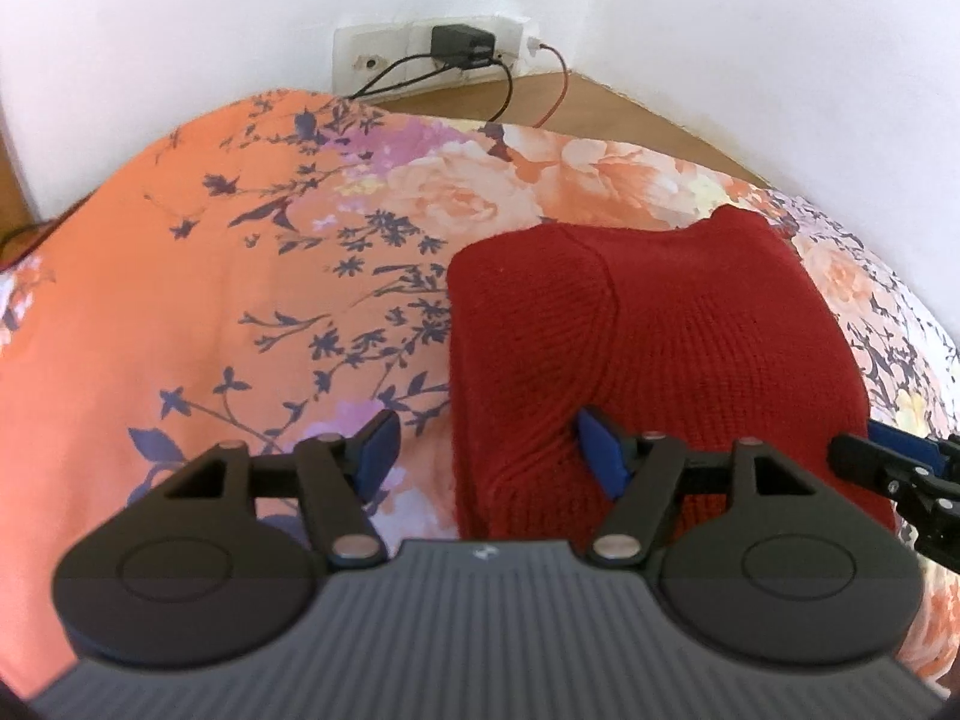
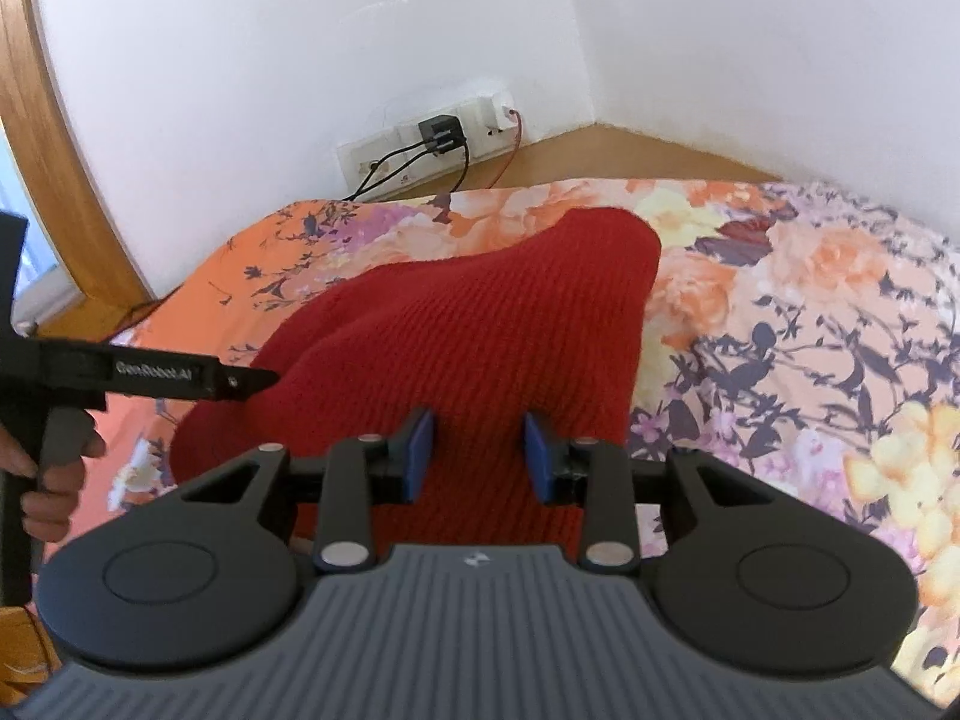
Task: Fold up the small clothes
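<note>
Under both grippers, red knit garment (image 2: pixel 468 330) runs long axis away; right gripper (image 2: pixel 478 456) centred, jaws narrow and empty; left gripper (image 1: pixel 489 450) wide astride left edge.

"GenRobot.AI" in pale letters along the black left gripper (image 2: pixel 252 383) body.

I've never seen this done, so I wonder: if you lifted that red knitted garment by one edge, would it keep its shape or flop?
The red knitted garment would probably flop: it drapes in soft rounded folds over the floral bedsheet. Its thick ribbed knit suggests some weight for its size. The coarse texture should grip well, not slip.
</note>
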### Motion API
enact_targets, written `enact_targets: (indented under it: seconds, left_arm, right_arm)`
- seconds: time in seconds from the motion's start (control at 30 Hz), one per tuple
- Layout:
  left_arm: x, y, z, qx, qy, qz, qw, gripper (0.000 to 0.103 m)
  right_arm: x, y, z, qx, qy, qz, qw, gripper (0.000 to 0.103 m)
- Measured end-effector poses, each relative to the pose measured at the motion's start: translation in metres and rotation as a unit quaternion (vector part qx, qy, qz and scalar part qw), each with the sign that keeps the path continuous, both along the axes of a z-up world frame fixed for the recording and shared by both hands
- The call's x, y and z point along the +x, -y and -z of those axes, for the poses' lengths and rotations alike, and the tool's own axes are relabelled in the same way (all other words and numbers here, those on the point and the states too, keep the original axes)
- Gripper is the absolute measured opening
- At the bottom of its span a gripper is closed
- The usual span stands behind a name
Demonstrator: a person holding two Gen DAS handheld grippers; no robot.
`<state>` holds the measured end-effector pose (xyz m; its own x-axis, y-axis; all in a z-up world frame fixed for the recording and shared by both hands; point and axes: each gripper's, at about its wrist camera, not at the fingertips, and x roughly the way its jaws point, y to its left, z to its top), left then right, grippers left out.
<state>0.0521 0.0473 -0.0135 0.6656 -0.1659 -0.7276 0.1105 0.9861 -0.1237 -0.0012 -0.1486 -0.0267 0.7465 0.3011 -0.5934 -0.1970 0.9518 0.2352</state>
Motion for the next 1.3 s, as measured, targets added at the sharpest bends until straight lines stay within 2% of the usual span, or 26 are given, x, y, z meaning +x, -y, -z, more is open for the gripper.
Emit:
enact_targets:
  seconds: [0.1, 0.2, 0.27, 0.3, 0.33, 0.43, 0.5, 0.6, 0.8, 1.07, 1.3]
  left_arm:
    - [-0.007, 0.002, -0.006, -0.010, 0.002, -0.002, 1.0000, 0.067]
    - [-0.016, 0.005, -0.016, -0.016, 0.004, -0.001, 0.9999, 0.066]
    - [-0.024, 0.008, -0.022, -0.016, 0.009, 0.001, 0.9998, 0.071]
    - [-0.029, 0.011, -0.026, -0.015, 0.012, 0.003, 0.9998, 0.074]
    - [-0.033, 0.013, -0.028, -0.013, 0.015, 0.003, 0.9998, 0.077]
    - [-0.046, 0.021, -0.035, -0.009, 0.024, 0.001, 0.9997, 0.077]
    - [-0.053, 0.026, -0.037, -0.008, 0.023, 0.001, 0.9997, 0.077]
    - [-0.062, 0.031, -0.037, -0.007, 0.012, -0.007, 0.9999, 0.077]
    - [-0.074, 0.043, -0.028, 0.006, -0.006, -0.007, 0.9999, 0.077]
    - [-0.076, 0.052, -0.018, 0.022, -0.025, -0.018, 0.9993, 0.077]
    - [-0.073, 0.054, -0.016, 0.026, -0.027, -0.022, 0.9990, 0.077]
  right_arm:
    - [-0.004, 0.004, -0.003, 0.006, -0.002, 0.007, 1.000, 0.042]
    - [-0.009, 0.009, -0.008, 0.016, -0.004, 0.012, 1.000, 0.052]
    - [-0.013, 0.012, -0.011, 0.032, -0.008, 0.013, 0.999, 0.066]
    - [-0.016, 0.012, -0.012, 0.040, -0.008, 0.013, 0.999, 0.069]
    - [-0.020, 0.012, -0.014, 0.047, -0.006, 0.015, 0.999, 0.076]
    - [-0.033, 0.011, -0.020, 0.050, 0.011, 0.025, 0.998, 0.102]
    - [-0.040, 0.010, -0.025, 0.044, 0.019, 0.029, 0.998, 0.103]
    - [-0.046, 0.009, -0.028, 0.037, 0.006, 0.030, 0.999, 0.103]
    - [-0.052, 0.007, -0.023, 0.023, -0.035, 0.043, 0.998, 0.103]
    - [-0.049, 0.010, -0.006, 0.032, -0.086, 0.059, 0.994, 0.103]
    - [-0.047, 0.010, -0.005, 0.032, -0.090, 0.053, 0.994, 0.103]
